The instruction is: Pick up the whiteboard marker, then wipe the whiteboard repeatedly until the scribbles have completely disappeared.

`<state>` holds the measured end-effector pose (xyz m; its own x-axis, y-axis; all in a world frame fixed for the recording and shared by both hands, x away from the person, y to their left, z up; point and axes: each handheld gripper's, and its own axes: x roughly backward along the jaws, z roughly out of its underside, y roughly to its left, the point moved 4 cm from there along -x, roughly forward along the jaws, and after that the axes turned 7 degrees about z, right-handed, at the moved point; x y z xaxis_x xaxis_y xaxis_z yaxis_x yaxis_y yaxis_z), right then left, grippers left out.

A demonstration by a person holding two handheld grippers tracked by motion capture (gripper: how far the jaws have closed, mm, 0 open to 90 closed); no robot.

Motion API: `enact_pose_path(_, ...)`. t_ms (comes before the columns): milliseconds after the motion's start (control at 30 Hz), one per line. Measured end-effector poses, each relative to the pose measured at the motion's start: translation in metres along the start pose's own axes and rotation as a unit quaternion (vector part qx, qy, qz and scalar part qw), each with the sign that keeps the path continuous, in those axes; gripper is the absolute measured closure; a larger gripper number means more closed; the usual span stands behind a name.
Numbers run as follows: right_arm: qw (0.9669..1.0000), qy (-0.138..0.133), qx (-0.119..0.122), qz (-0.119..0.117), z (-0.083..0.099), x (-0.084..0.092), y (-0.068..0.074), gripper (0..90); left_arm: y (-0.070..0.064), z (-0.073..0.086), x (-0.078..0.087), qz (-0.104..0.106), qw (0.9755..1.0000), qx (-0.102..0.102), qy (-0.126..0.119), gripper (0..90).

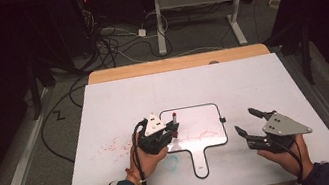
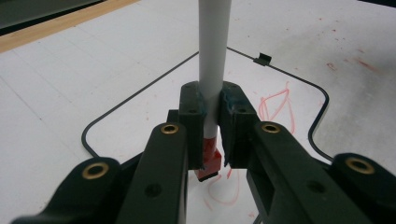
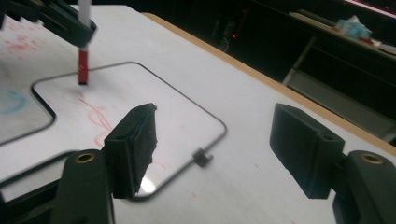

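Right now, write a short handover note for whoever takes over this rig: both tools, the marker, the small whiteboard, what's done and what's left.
Left tool: shut on the red marker, held upright with its red end down over the small whiteboard.
Right tool: open, nothing between its jaws, off to the board's right side over the white table sheet.
Small whiteboard: lies flat on the sheet, handle toward the person, a black clip at its edge.
Done: red scribbles on the board.
Left: apparently more drawing or wiping; cannot tell whether the tip touches.
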<state>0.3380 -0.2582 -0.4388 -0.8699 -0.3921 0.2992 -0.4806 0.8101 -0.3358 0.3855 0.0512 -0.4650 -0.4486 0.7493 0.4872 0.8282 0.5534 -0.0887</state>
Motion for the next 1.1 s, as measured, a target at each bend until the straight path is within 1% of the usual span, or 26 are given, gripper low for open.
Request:
enact_pose_path(33,0.9998,0.01,-0.001,0.015,0.006,0.004,-0.005,29.3,0.0,0.001,-0.001,-0.001,1.0,-0.001,0.001,78.7)
enact_pose_path(100,0.9997,0.014,-0.002,0.018,0.009,0.006,-0.007,29.3,0.002,0.003,-0.001,0.0,1.0,-0.002,0.005,78.6)
enact_pose_path(167,0.9994,0.021,-0.006,0.027,0.017,0.011,-0.012,28.3,0.002,0.004,-0.001,0.0,1.0,0.0,0.005,78.7)
enact_pose_path(200,0.9994,0.021,-0.006,0.027,0.017,0.011,-0.012,28.3,0.002,0.004,-0.001,0.0,1.0,-0.002,0.006,78.7)
enact_pose_path(300,0.9985,0.036,0.007,0.039,0.024,0.013,-0.015,28.2,0.002,0.005,-0.001,-0.004,1.0,-0.003,0.005,78.7)
enact_pose_path(333,0.9985,0.036,0.007,0.039,0.024,0.013,-0.015,28.2,0.002,0.005,-0.002,-0.002,1.0,-0.004,0.005,78.7)
enact_pose_path(367,0.9984,0.041,0.012,0.038,0.026,0.011,-0.015,28.2,0.001,0.005,-0.002,-0.004,0.9999,-0.006,0.007,78.7)
enact_pose_path(400,0.9984,0.041,0.012,0.038,0.026,0.011,-0.015,28.2,0.001,0.006,-0.003,-0.005,0.9999,-0.009,0.01,78.7)
enact_pose_path(433,0.9985,0.044,0.01,0.03,0.027,0.009,-0.014,28.1,0.0,0.007,-0.005,-0.004,0.9999,-0.009,0.011,78.7)
enact_pose_path(500,0.9986,0.044,0.01,0.029,0.027,0.008,-0.013,28.1,-0.001,0.008,-0.007,-0.002,0.9998,-0.011,0.013,78.7)
enact_pose_path(600,0.9984,0.05,0.007,0.024,0.029,0.007,-0.012,28.1,-0.001,0.008,-0.008,0.0,0.9998,-0.014,0.011,78.7)
enact_pose_path(733,0.9986,0.048,0.004,0.02,0.029,0.006,-0.013,27.9,-0.001,0.008,-0.012,0.006,1.0,-0.008,-0.002,78.7)
enact_pose_path(767,0.9985,0.05,0.004,0.019,0.029,0.006,-0.012,27.9,-0.002,0.008,-0.013,0.008,0.9999,-0.009,-0.003,78.8)
enact_pose_path(833,0.9985,0.053,0.004,0.016,0.03,0.006,-0.01,27.9,-0.005,0.007,-0.017,0.012,0.9999,-0.009,-0.008,78.8)
enact_pose_path(867,0.9985,0.053,0.004,0.016,0.03,0.006,-0.01,27.9,-0.009,0.006,-0.02,0.017,0.9998,-0.01,-0.009,78.8)
enact_pose_path(1000,0.9983,0.057,0.009,0.013,0.031,0.007,-0.007,27.9,-0.026,0.0,-0.033,0.036,0.9986,-0.037,-0.009,78.8)
enact_pose_path(1067,0.9982,0.058,0.011,0.012,0.033,0.008,-0.007,27.9,-0.031,-0.001,-0.035,0.036,0.998,-0.052,-0.004,78.8)
enact_pose_path(1100,0.998,0.061,0.011,0.013,0.034,0.009,-0.008,27.9,-0.03,0.0,-0.034,0.035,0.998,-0.052,-0.003,78.8)
